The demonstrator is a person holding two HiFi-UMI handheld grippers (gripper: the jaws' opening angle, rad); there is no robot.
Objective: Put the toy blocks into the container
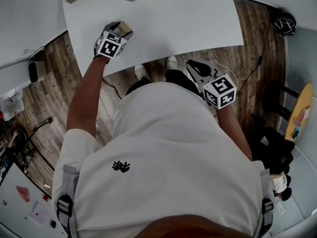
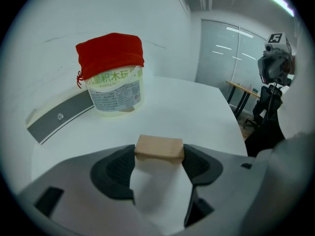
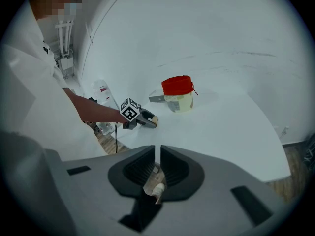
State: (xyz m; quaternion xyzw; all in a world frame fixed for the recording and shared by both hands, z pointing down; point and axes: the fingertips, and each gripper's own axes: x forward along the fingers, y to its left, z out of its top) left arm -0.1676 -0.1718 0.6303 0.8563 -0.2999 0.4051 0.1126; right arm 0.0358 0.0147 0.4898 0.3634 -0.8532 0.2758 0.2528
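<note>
At the upper left of the head view, the left gripper [image 1: 120, 31] reaches out over the near part of the white table [image 1: 188, 19], and its own view shows why: a tan wooden block [image 2: 159, 147] sits crosswise between the jaw tips, both pads meeting its ends, so I judge it clamped rather than merely straddled. The wide spread of the jaws fits the block's long side. Whether the block has left the tabletop cannot be told. Ahead of it, at the upper left of the left gripper view, stands the container [image 2: 114, 90], a pale tub well apart from the block, with a red cloth [image 2: 110, 53] drawn over its top; that cover looks likely to get in the way of dropping the block in. A flat grey strip [image 2: 59, 116] lies just beside the tub. At the right, the right gripper [image 3: 157, 154] hangs off the table edge by the person's body, pinched together on nothing, seemingly parked.
</note>
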